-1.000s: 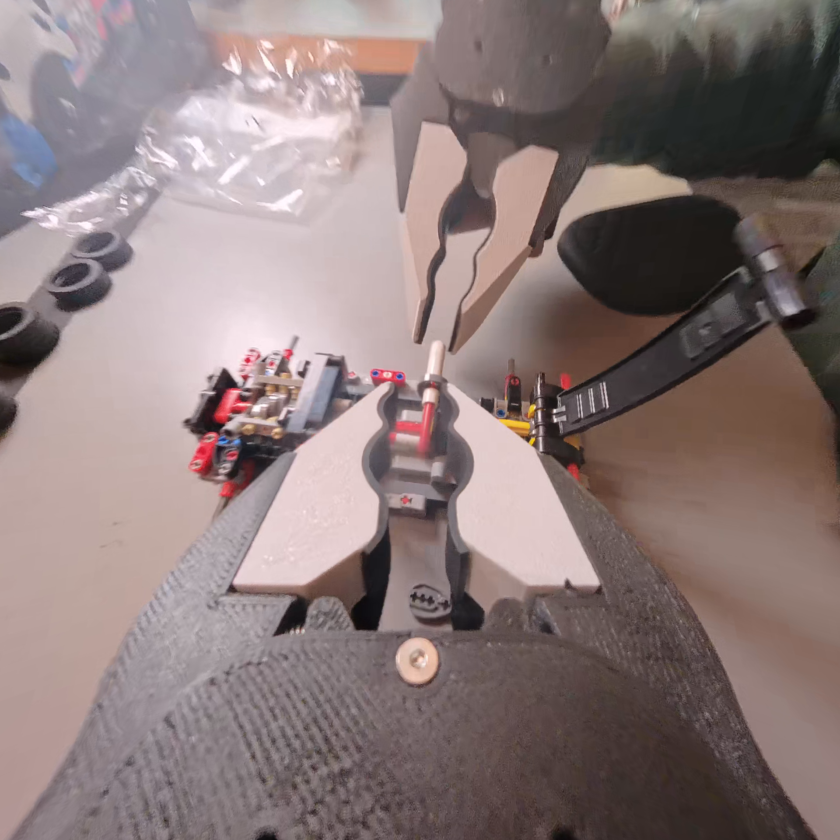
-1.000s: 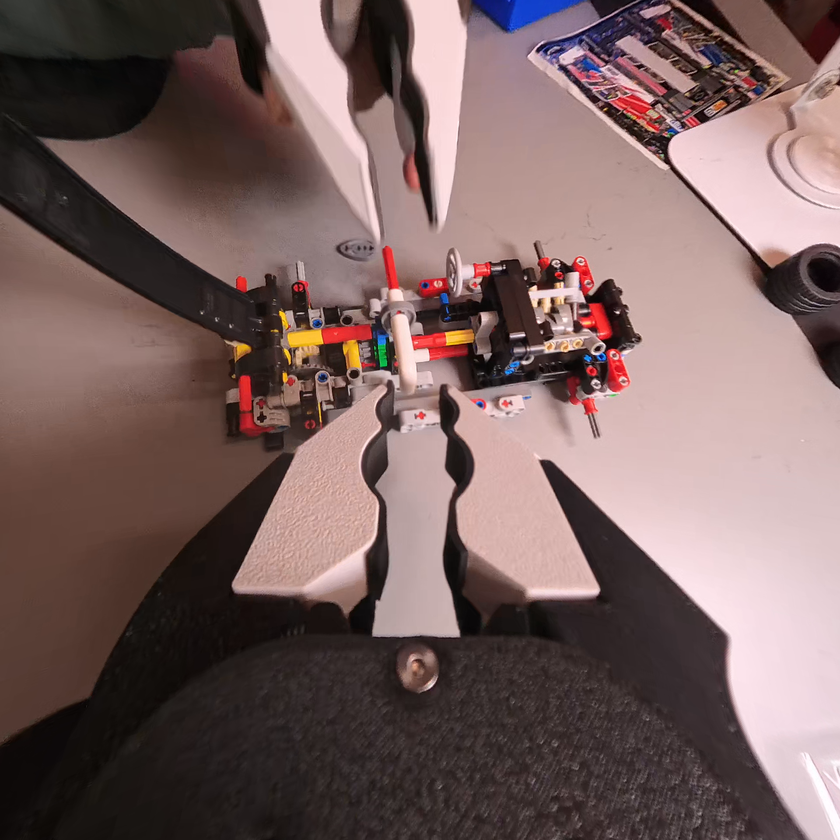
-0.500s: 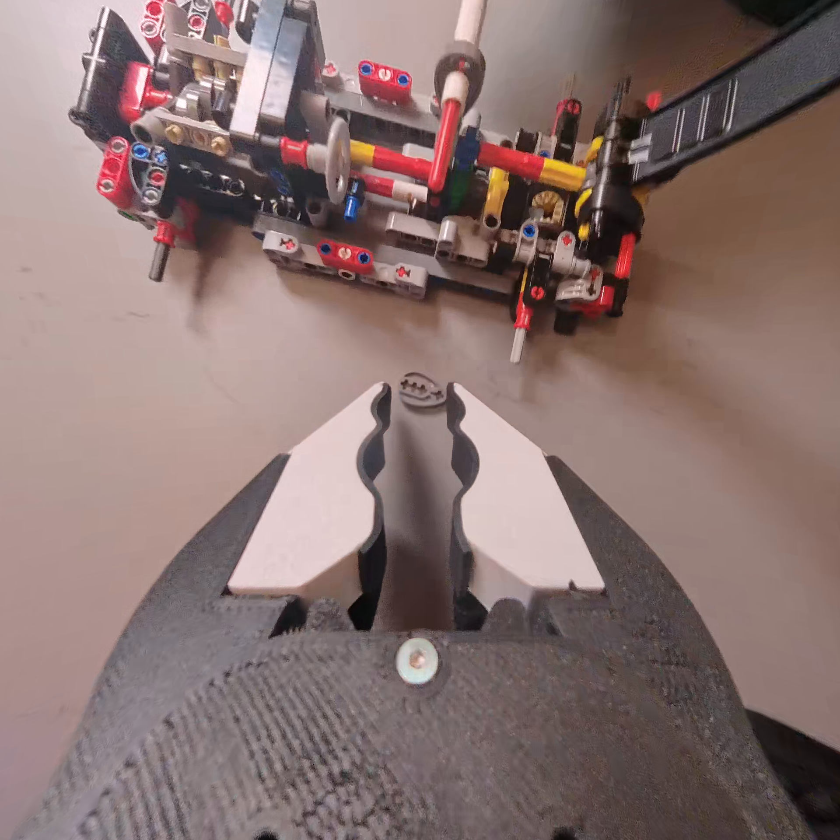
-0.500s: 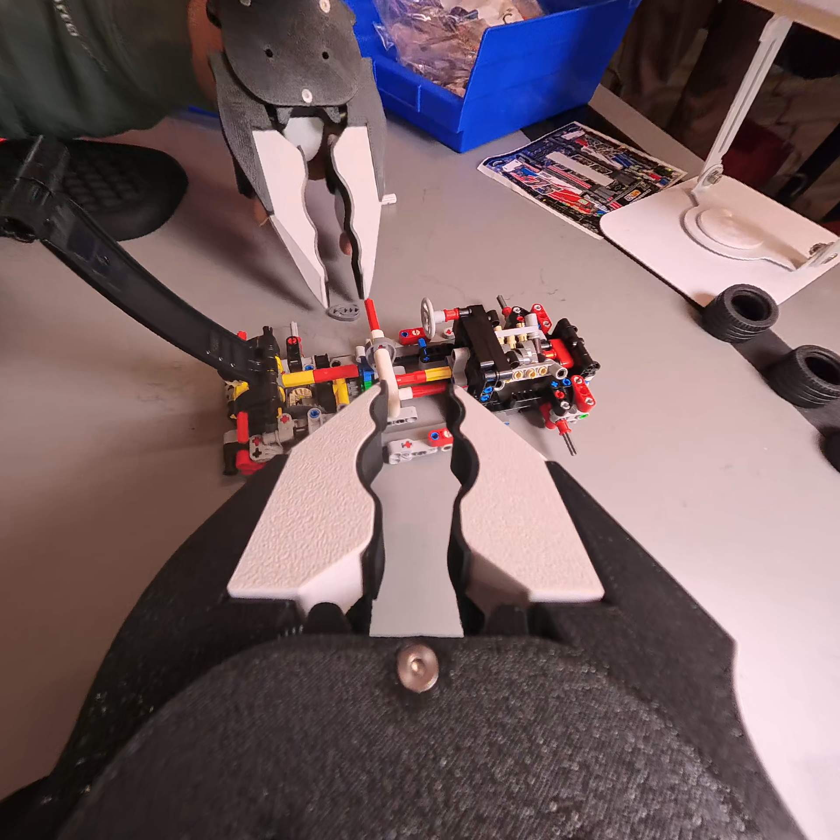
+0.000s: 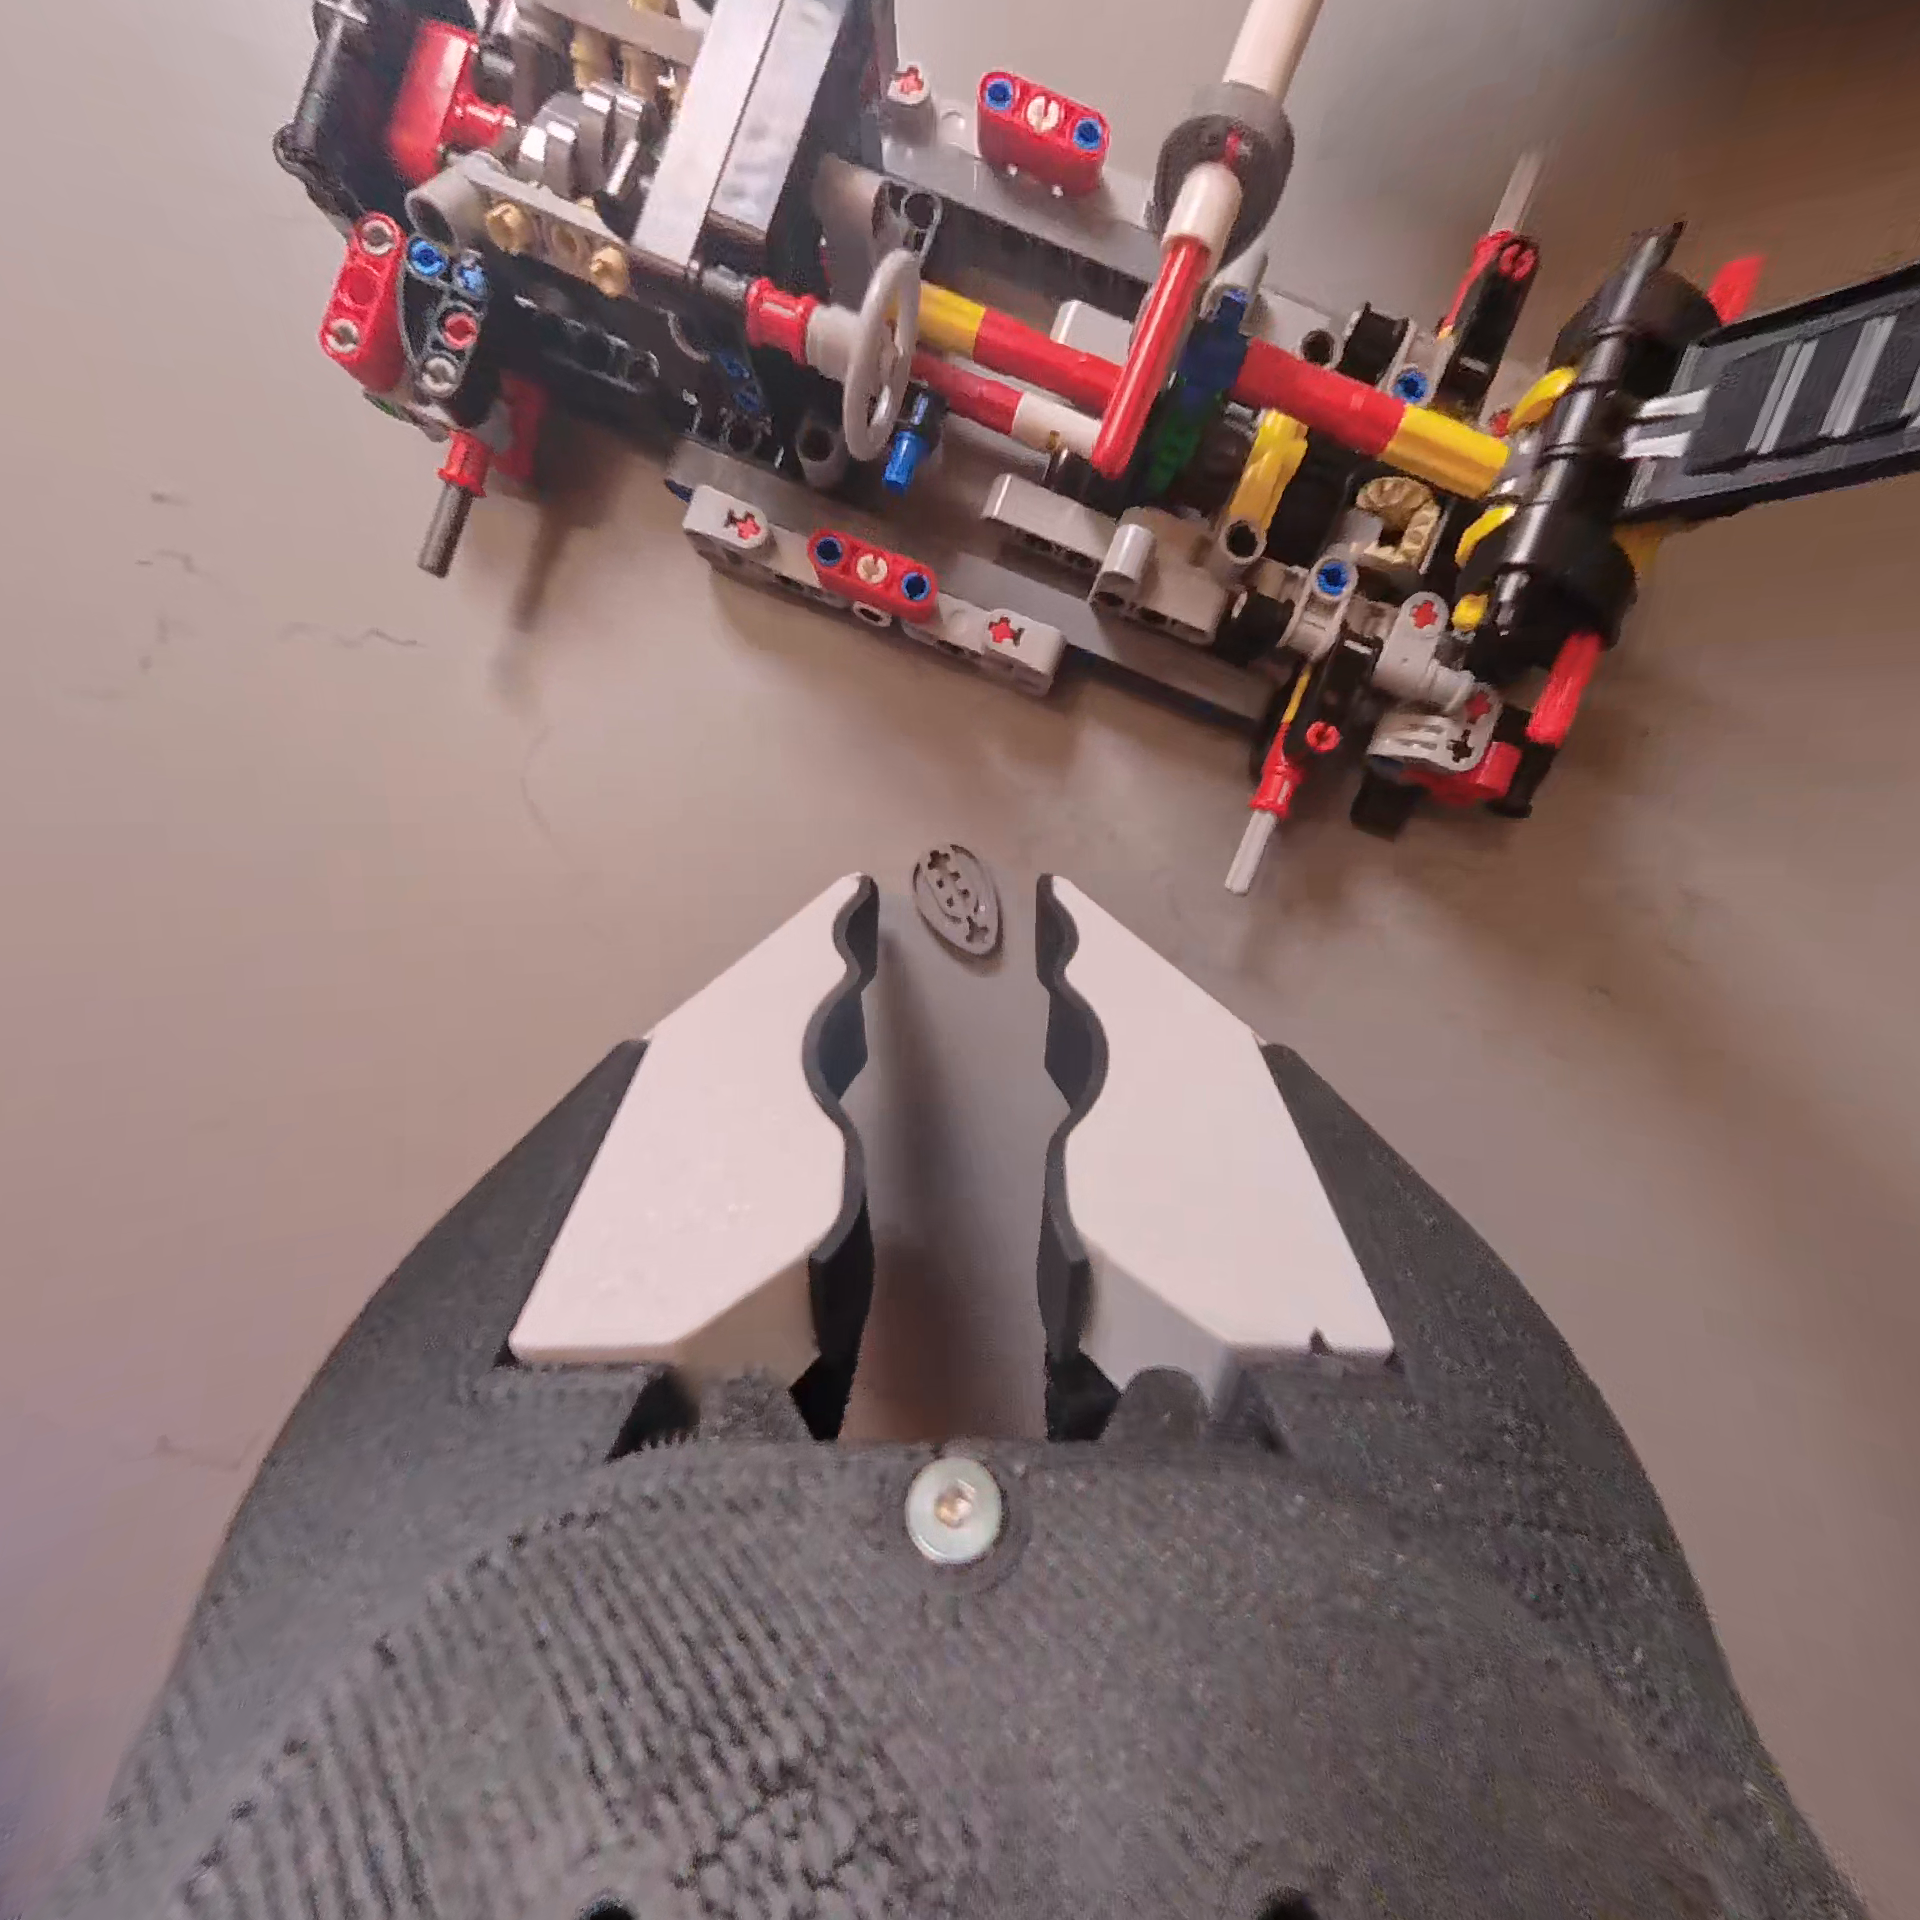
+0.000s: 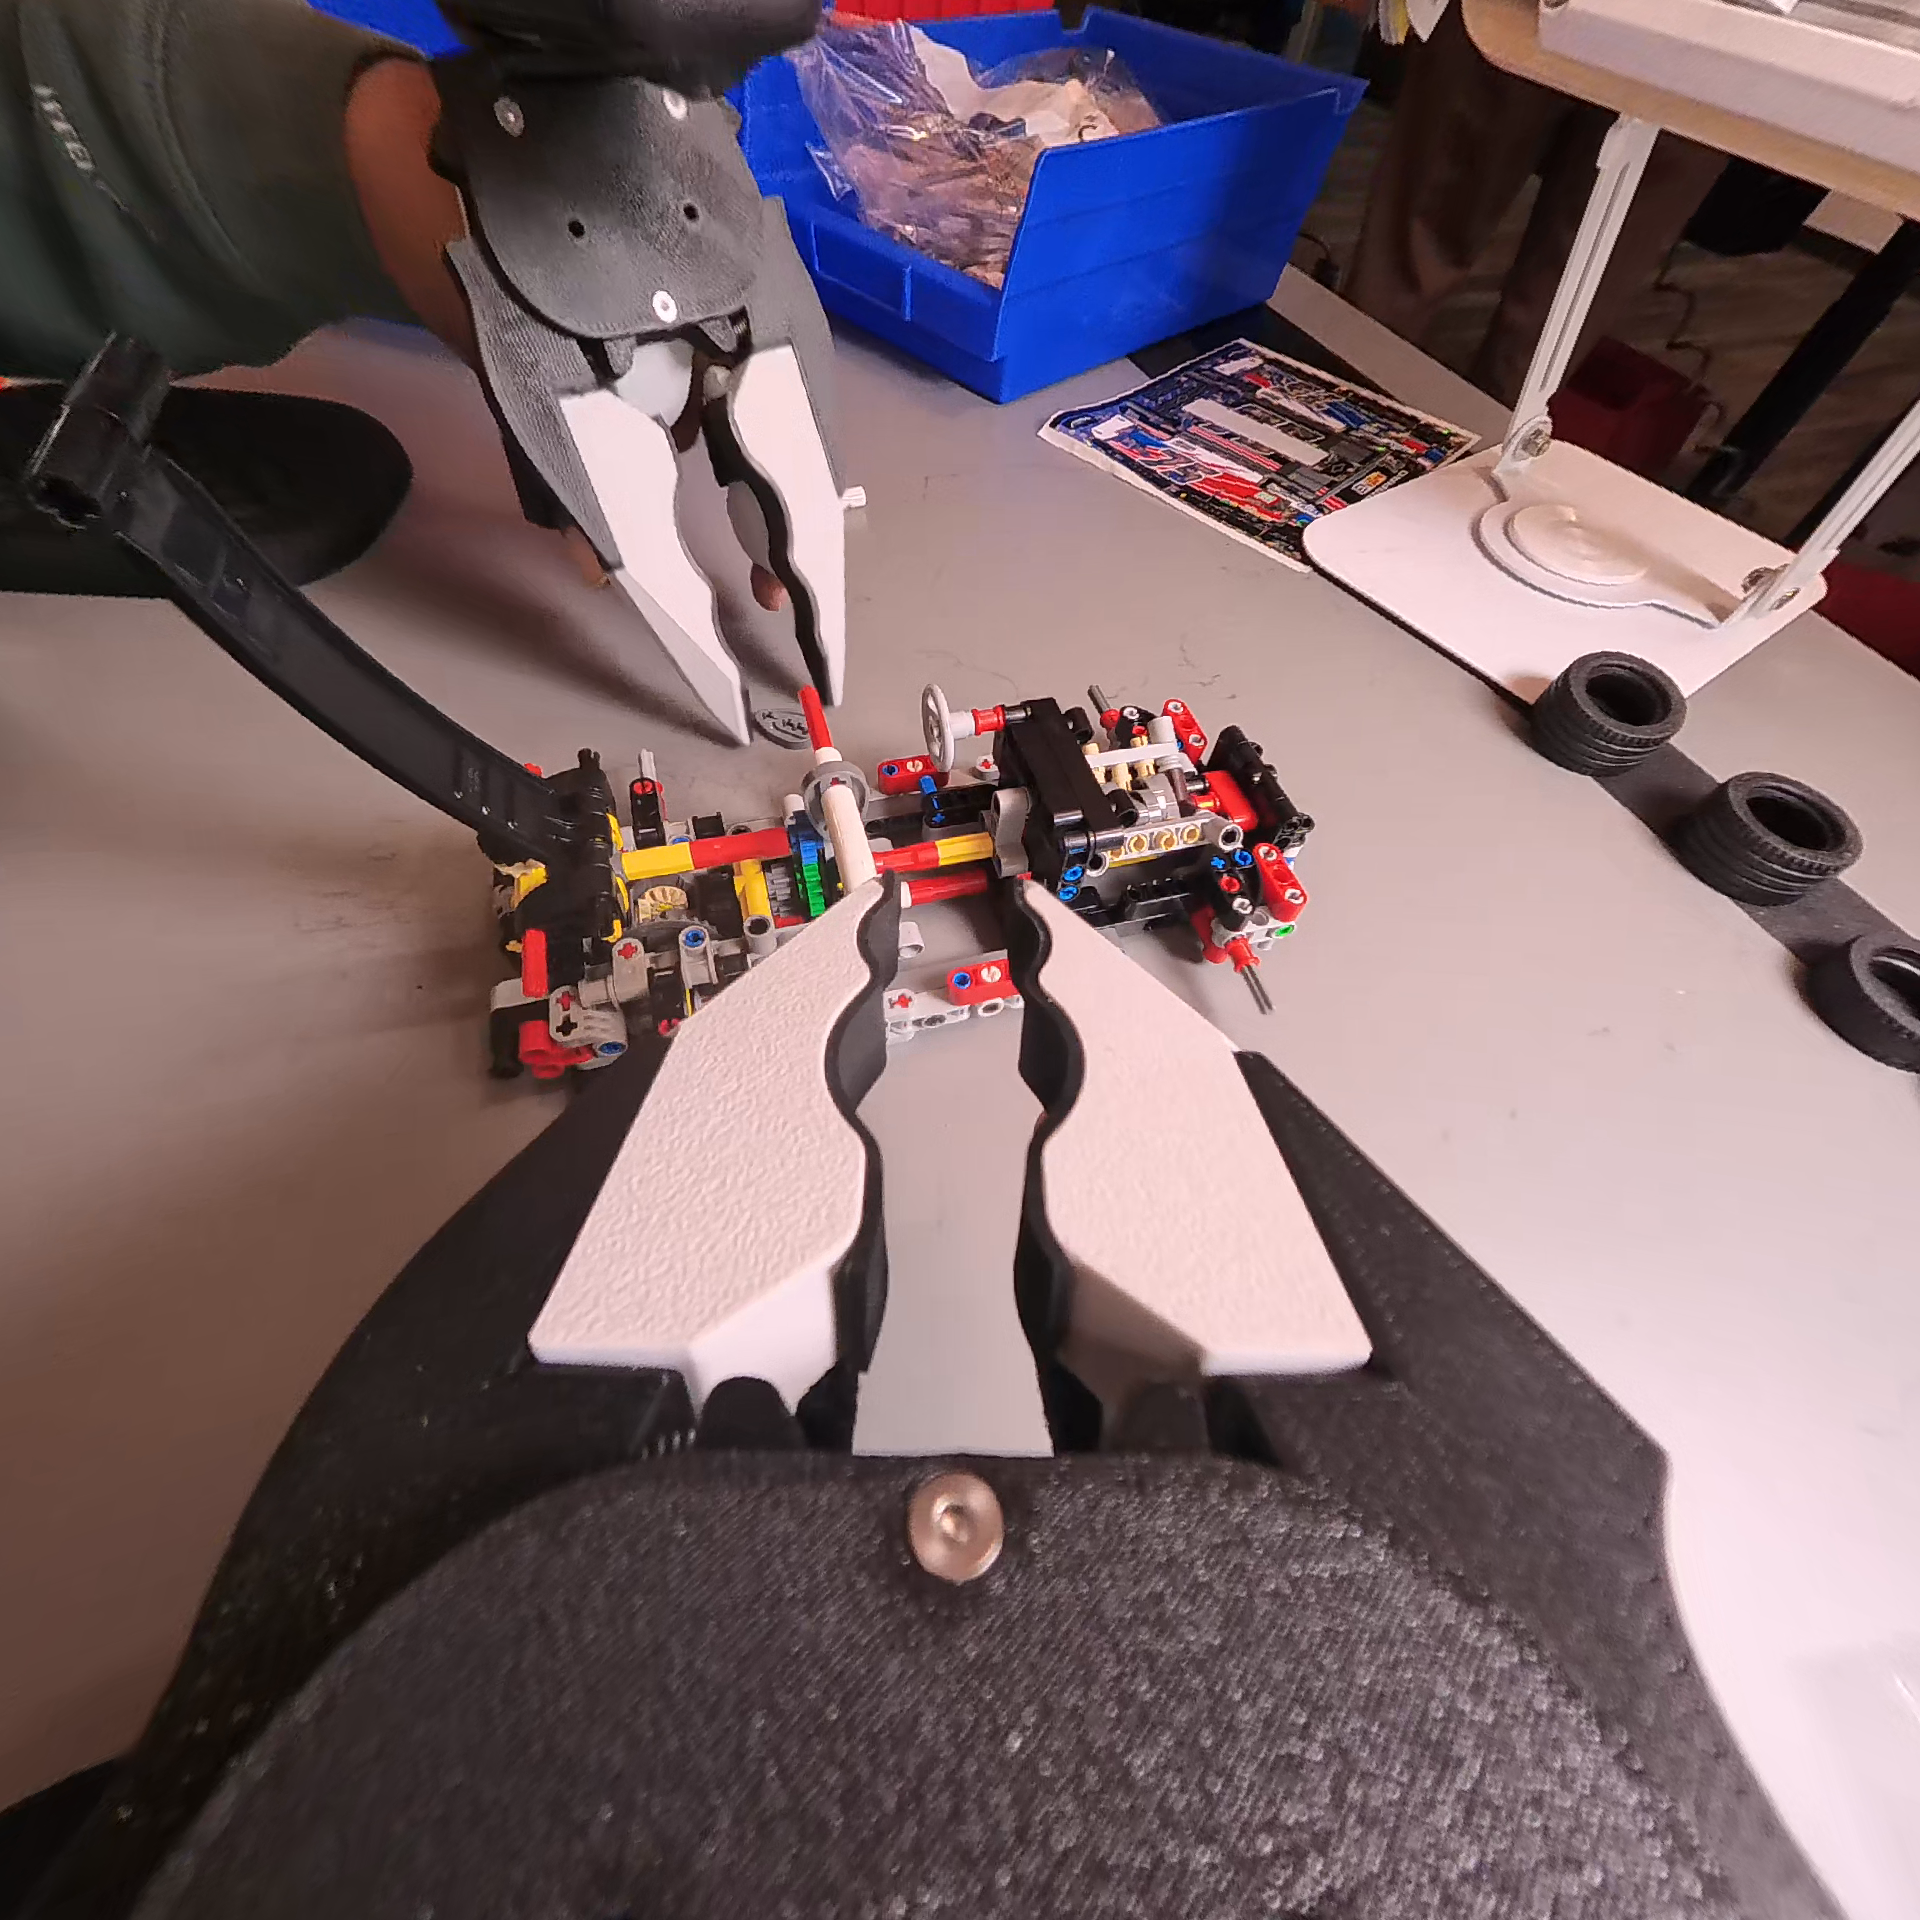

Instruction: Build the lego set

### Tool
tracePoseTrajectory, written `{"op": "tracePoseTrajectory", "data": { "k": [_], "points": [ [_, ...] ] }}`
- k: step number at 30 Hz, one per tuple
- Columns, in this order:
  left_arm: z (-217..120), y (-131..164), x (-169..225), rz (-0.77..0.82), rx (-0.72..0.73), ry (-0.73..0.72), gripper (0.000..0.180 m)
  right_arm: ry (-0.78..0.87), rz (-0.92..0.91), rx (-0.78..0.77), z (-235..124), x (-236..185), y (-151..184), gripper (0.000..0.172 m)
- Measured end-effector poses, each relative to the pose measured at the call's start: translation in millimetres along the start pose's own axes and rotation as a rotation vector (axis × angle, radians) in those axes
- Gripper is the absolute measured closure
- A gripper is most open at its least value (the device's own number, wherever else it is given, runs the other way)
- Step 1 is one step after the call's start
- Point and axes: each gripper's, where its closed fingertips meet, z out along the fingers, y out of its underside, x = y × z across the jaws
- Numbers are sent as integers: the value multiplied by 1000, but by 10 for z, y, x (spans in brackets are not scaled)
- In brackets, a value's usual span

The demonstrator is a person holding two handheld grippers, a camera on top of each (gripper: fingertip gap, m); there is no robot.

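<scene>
Your right tool stands open and empty over the near edge of the brick-built chassis on the desk. Beyond it, your left tool, open and empty, brackets a small grey oval piece.

Light was warm and even indoors, falling from above. In the left wrist view the table took a beige cast; in the right wrist view it read cooler grey. The brick-built chassis threw soft, short shadows toward the camera, and a dark shadow lay between the fingers of the left gripper. The far end of the chassis was smeared by blur at the top edge. Wide-angle distortion bowed straight lines near the borders in both views. Beyond the chassis, the blue bin stayed reasonably sharp, while the sleeve at the upper left was soft. The white stand base was bright, nearly washed out.
</scene>
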Motion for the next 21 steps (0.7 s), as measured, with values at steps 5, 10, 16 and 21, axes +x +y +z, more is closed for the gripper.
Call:
{"op": "tracePoseTrajectory", "data": {
  "k": [5,10,16,21],
  "points": [
    [45,-2,4,14,-21,-11,165,8,-5,1,-10,-10,-3,155],
    [0,-183,66,103,197,48,166,-20,-24,23,6,-81,-34,155],
    [-718,-814,228,16,985,296,167,-122,-43,61,104,-234,-233,154],
    [-798,-842,239,36,1054,341,167,-177,-103,-21,363,-317,-243,156]
  ]
}}
